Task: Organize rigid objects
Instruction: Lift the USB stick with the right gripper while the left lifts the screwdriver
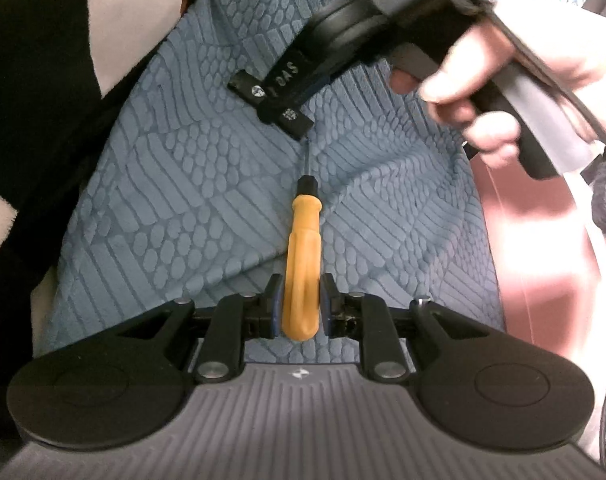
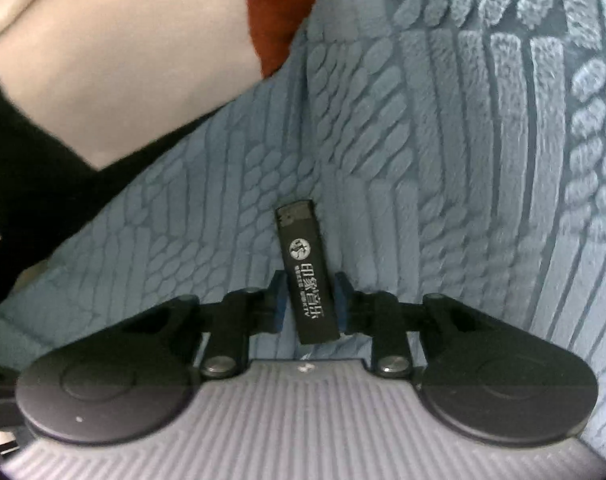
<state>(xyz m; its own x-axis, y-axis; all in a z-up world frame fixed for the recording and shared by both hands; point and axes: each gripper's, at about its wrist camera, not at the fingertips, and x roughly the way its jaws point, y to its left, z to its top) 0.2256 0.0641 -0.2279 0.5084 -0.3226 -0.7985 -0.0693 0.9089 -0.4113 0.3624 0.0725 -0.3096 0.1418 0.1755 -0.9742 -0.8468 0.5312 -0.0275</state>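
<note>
Left claw [image 1: 301,304] round screwdriver [image 1: 301,264], shaft forward along fingers.

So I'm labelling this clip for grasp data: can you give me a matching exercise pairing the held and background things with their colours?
Things:
1. screwdriver handle in the left gripper
2. lighter in the right gripper
3. textured cloth
4. pillow corner

Colours:
A. blue
B. rust red
C. orange-yellow
D. black with white print

Pairs: 1-C, 2-D, 3-A, 4-B
</note>
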